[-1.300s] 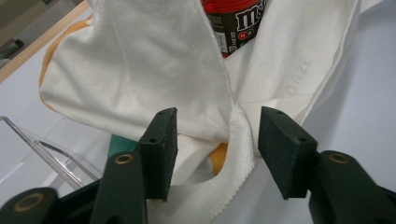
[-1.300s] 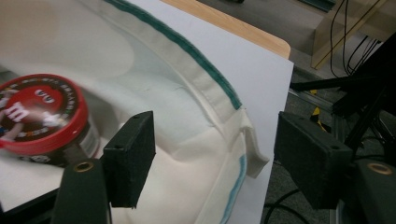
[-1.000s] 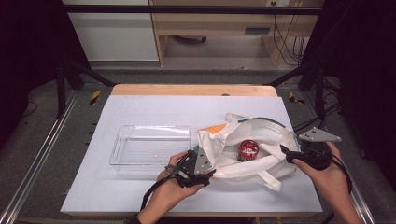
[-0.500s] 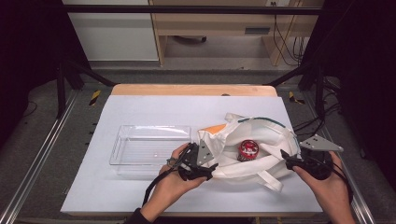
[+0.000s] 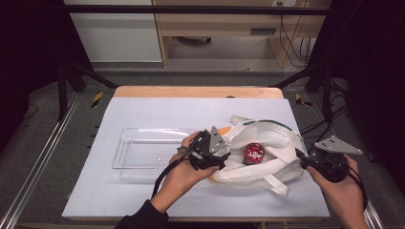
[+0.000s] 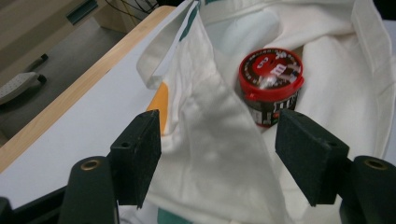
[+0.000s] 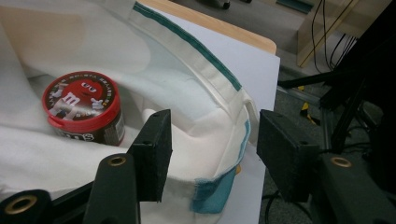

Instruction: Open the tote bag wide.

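— While I stood by the table, the white cloth tote bag with teal trim (image 5: 267, 157) lay slumped on the pale table top (image 5: 157, 112), mouth gaping upward. Did you catch what was inside?

— A small round tub with a red lid (image 5: 253, 151), upright in the middle of the bag. From the left gripper view it sat just beyond a raised fold of the cloth (image 6: 219, 140).

— And the left gripper (image 5: 208, 153)?

— At the bag's left edge. Its black jaws stood apart, with that fold lying loosely between them; neither pad pressed on it, so it was released.

— The right gripper (image 5: 305, 162)?

— At the bag's right rim. Its jaws had just been closing, straddling the teal-edged hem (image 7: 233, 135), one inside the bag and one outside. The inner pad was against the cloth, the outer one clear of it, so not yet clenched.

— Anything else on the table?

— A clear rectangular plastic tray (image 5: 125, 153), just left of the bag, beside the left hand (image 5: 184, 174).
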A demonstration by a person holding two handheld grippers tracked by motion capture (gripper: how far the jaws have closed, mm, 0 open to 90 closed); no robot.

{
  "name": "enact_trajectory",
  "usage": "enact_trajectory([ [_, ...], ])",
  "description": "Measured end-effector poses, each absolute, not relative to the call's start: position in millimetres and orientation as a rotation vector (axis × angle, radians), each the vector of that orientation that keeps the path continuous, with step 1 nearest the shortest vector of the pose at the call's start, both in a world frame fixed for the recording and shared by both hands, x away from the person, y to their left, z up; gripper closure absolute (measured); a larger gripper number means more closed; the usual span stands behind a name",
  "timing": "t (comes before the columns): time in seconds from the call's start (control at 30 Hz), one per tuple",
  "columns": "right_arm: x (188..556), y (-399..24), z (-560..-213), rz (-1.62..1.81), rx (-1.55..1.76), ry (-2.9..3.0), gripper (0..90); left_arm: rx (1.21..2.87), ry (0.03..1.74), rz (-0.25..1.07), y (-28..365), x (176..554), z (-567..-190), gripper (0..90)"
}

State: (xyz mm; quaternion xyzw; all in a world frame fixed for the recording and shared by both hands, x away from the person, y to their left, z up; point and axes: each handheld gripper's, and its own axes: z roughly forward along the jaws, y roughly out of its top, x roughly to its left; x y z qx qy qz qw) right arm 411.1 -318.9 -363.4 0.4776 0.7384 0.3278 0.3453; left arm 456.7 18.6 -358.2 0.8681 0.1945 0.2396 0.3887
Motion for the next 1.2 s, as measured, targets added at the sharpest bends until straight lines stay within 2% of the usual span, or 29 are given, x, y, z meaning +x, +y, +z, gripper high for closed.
enact_trajectory([
  [0.5,436,-330,-389,0.780,1.414,1.954,36.3,2.239,0.462,0.608,-14,478,-356,32.4],
  [0.73,429,-335,-392,0.783,1.423,1.982,38.4,2.299,0.430,0.638,-20,485,-359,46.8],
  [0.8,424,-337,-392,0.794,1.424,1.982,40.3,2.309,0.435,0.647,-18,487,-359,54.7],
  [1.2,398,-337,-409,0.845,1.420,1.995,47.1,2.325,0.522,0.635,0,507,-358,75.0],
])
